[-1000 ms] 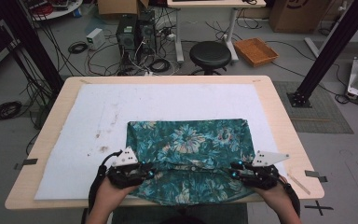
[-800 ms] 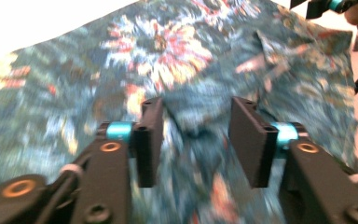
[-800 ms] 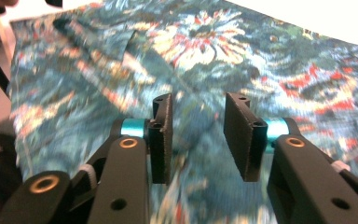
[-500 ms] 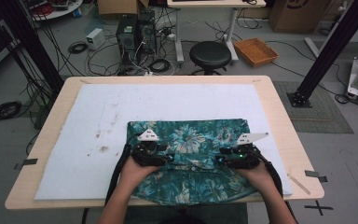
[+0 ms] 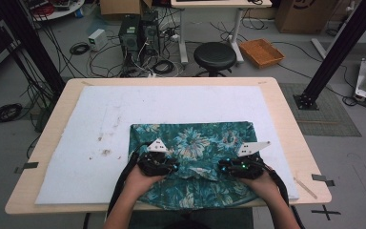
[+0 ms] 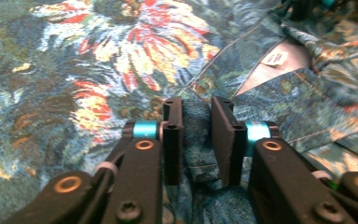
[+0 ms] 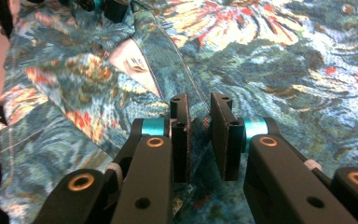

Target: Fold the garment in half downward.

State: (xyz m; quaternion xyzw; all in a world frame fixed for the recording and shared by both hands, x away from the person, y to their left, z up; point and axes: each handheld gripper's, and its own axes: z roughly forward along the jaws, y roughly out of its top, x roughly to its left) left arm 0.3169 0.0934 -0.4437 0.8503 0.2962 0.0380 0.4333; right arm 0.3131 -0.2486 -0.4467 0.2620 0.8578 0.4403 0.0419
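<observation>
Two tongs, both pinching a ridge of the floral shirt (image 5: 190, 157) between narrow jaws: left tongs (image 6: 196, 140), right tongs (image 7: 199, 137). A second ago I had them at the counter's near edge; now they've carried the near hem forward over the middle, so I'd say the fold is about halfway. The shirt lies on the white mat (image 5: 76, 143) covering the wooden counter (image 5: 286, 114). Room's messy behind: stool (image 5: 214, 55), cables, a wicker tray (image 5: 261, 51).
</observation>
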